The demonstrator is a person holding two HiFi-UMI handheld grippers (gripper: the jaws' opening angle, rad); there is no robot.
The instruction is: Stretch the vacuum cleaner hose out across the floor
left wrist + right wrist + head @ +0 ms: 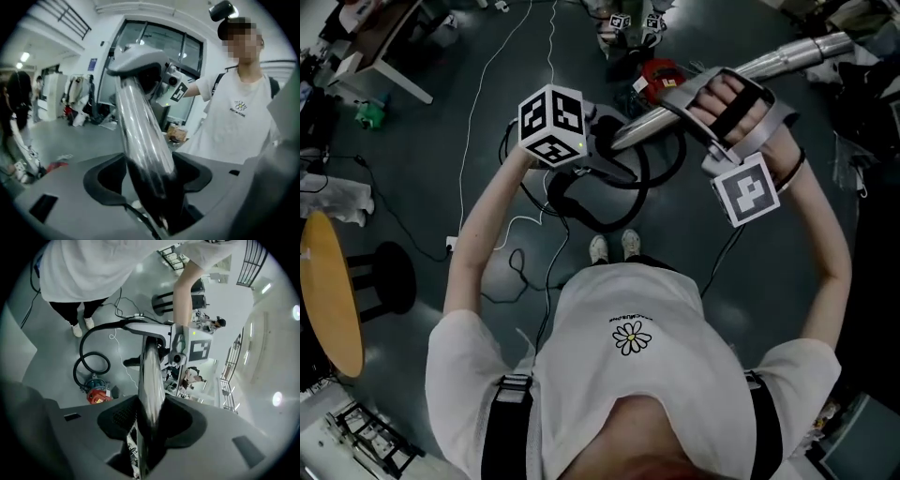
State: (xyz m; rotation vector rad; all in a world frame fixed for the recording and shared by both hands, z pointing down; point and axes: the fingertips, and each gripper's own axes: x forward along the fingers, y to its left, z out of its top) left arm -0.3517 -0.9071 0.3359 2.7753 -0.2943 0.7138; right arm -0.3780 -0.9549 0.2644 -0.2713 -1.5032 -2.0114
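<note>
Silver tube [649,120]: long and shiny, held up in the air, close above the red vacuum cleaner [659,75]. It tilts, and its far end points away past the vacuum cleaner.
Left gripper [153,177]: its two jaws squeeze the dark end of the tube, where the hose joins on.
Right gripper [148,423]: its jaws are closed tight on the shiny part of the tube, the part nearer the vacuum cleaner.
Hose [592,214]: black and curled in loops on the grey floor [431,169], right beside the vacuum cleaner. One end climbs up to the tube. It is not stretched out yet.
Step now: this looks like the start of the pull. The person has the tube in both grippers, but the loops are not pulled open.
Next move: the tube likely has to go away from the vacuum cleaner, and low, so the hose comes after it and the loops open into one long line.
Needs care: both grippers should keep a firm hold, since the tube is smooth and could slip. A hard tug might drag the vacuum cleaner along too.
</note>
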